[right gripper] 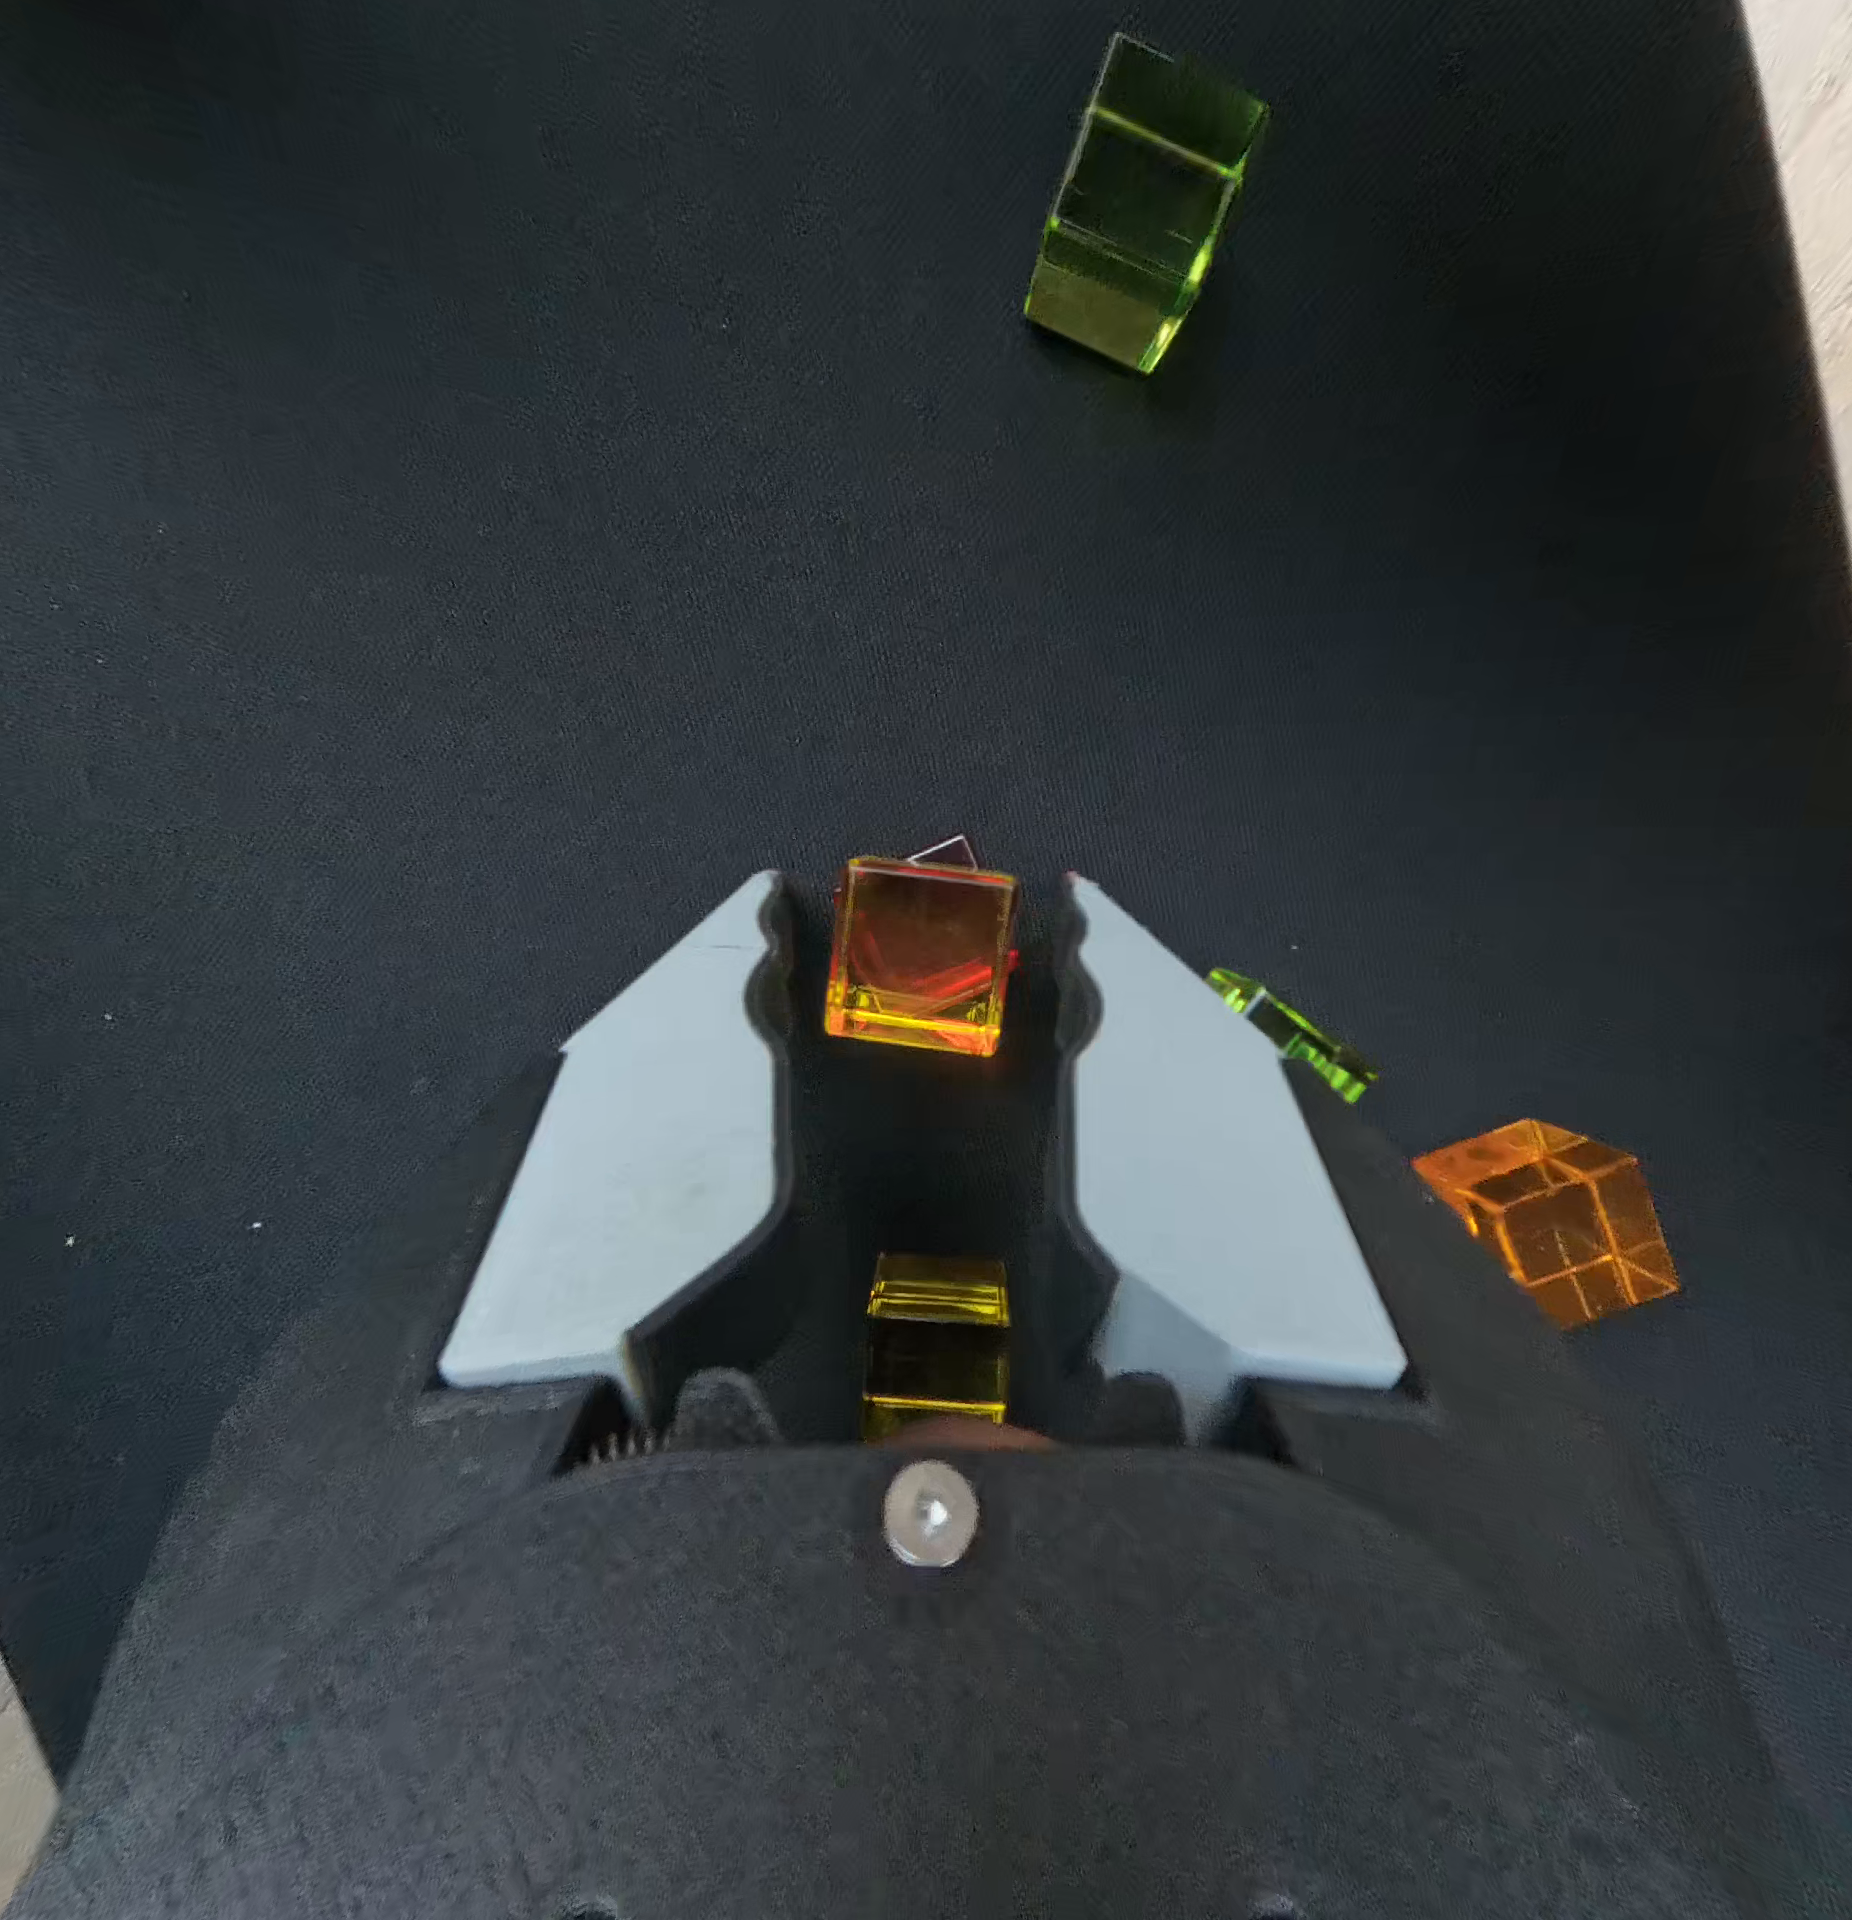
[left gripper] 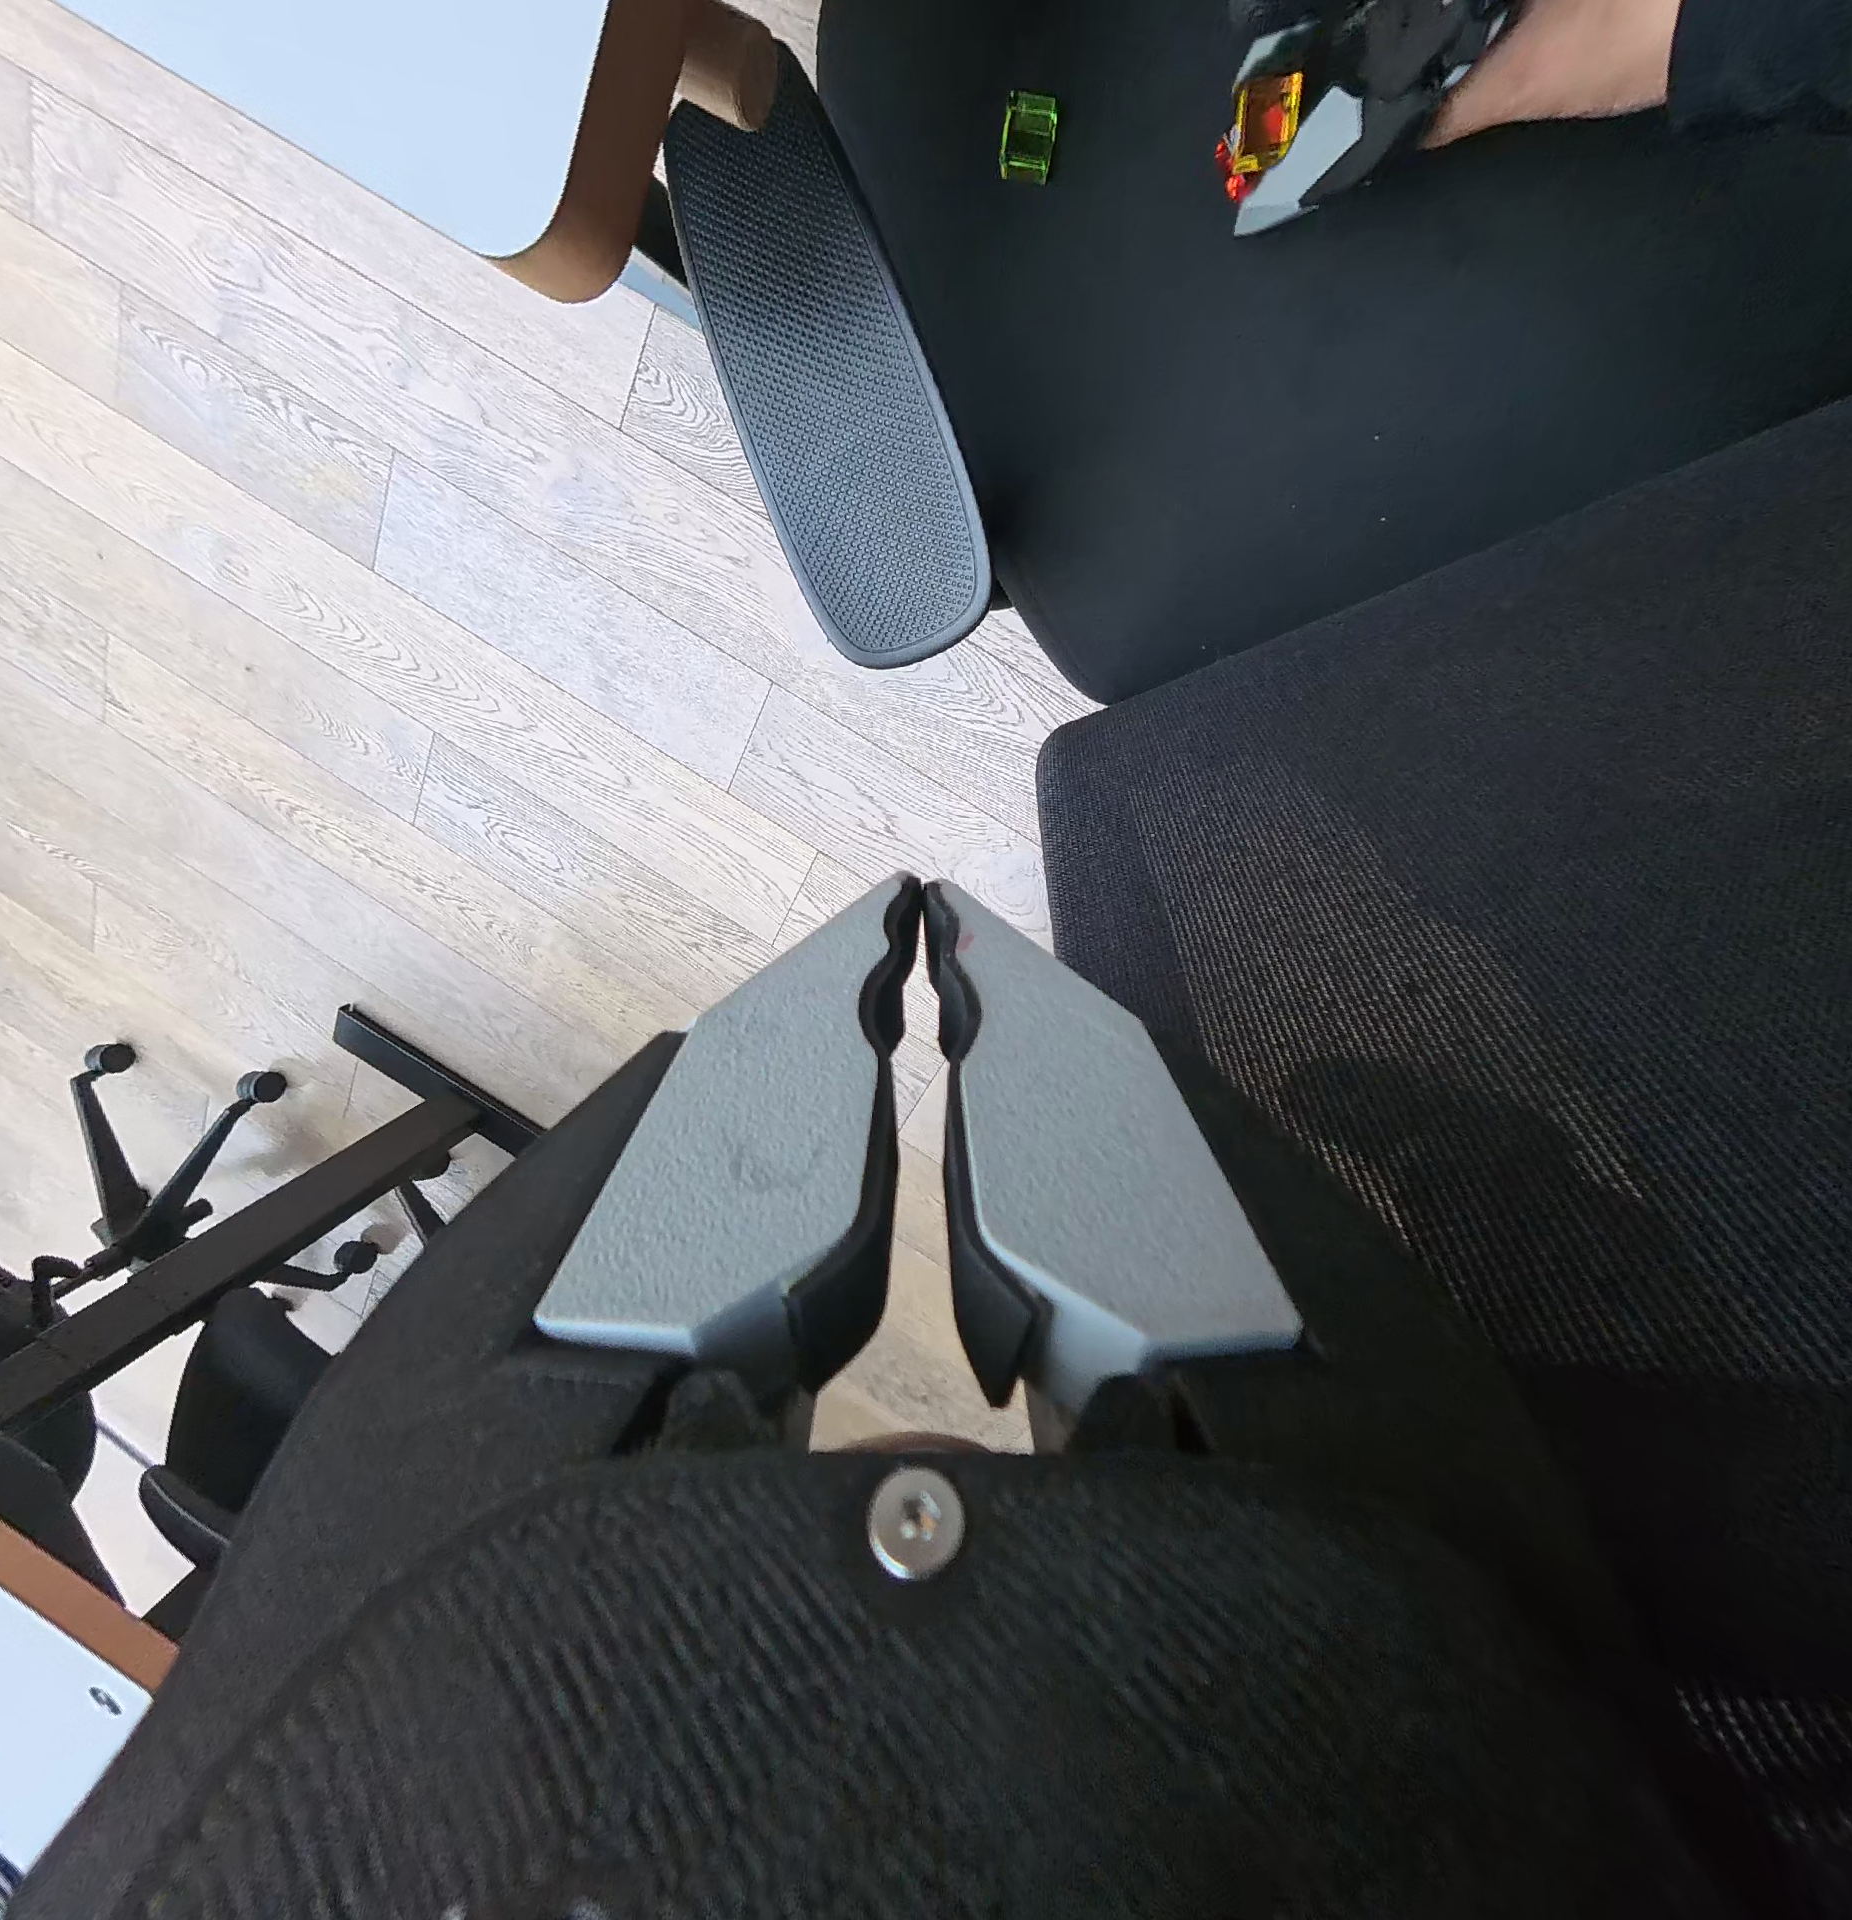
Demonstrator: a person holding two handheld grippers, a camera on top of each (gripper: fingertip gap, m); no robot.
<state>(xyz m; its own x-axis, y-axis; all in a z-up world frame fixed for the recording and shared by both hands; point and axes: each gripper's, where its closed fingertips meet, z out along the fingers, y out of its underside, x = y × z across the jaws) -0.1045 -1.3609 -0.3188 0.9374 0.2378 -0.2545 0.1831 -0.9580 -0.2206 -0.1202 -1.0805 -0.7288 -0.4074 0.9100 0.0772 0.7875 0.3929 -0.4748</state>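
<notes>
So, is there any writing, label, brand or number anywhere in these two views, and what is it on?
None can be read in either view.
The coloured clear cubes, such as the yellow cube and the green cube, are plain.
The gripper fingers and the black chair seat bear no marks.

— Operator: any legible text, labels, brands, numbers or signs in either wrist view?
— I find none. I can read no marking on any surface in either view.
</notes>
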